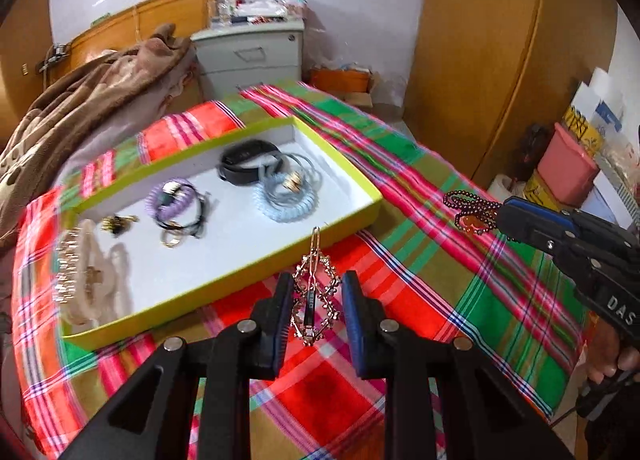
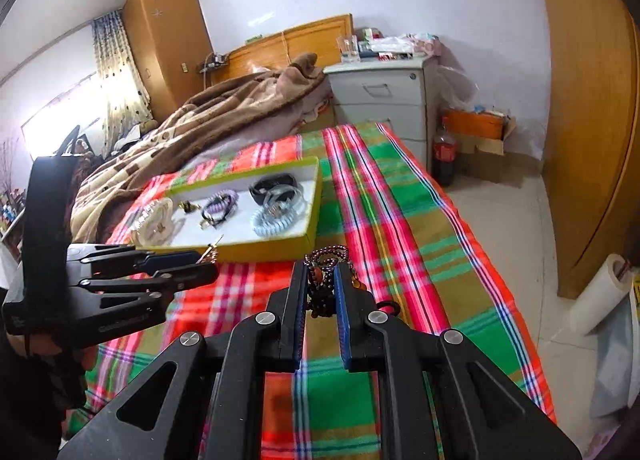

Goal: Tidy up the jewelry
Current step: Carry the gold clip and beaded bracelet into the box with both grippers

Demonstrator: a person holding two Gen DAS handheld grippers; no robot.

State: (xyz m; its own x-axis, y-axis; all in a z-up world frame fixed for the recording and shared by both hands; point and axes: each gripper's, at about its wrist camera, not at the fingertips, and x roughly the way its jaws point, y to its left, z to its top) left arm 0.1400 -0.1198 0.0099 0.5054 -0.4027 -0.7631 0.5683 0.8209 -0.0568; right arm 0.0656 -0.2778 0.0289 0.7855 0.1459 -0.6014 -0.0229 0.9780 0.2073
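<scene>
A yellow-green tray point(image 1: 352, 224) with a white floor lies on the plaid cloth; it holds a black band point(image 1: 246, 167), blue coil ties point(image 1: 280, 201), purple coil ties point(image 1: 172, 199), gold rings and a beige claw clip point(image 1: 86, 276). My left gripper point(image 1: 316, 292) is shut on a silver hair clip point(image 1: 316, 292), held just in front of the tray's near wall. My right gripper point(image 2: 320, 280) is shut on a dark beaded necklace point(image 2: 324, 260), right of the tray point(image 2: 276, 246). The necklace also shows in the left wrist view point(image 1: 472, 207).
The plaid cloth point(image 2: 400, 219) covers a bed, with a brown blanket point(image 2: 208, 119) behind the tray. A grey drawer cabinet point(image 2: 384, 99), a cola bottle point(image 2: 444, 155) and an orange box stand beyond the bed. A wooden wardrobe point(image 2: 592, 119) is at right.
</scene>
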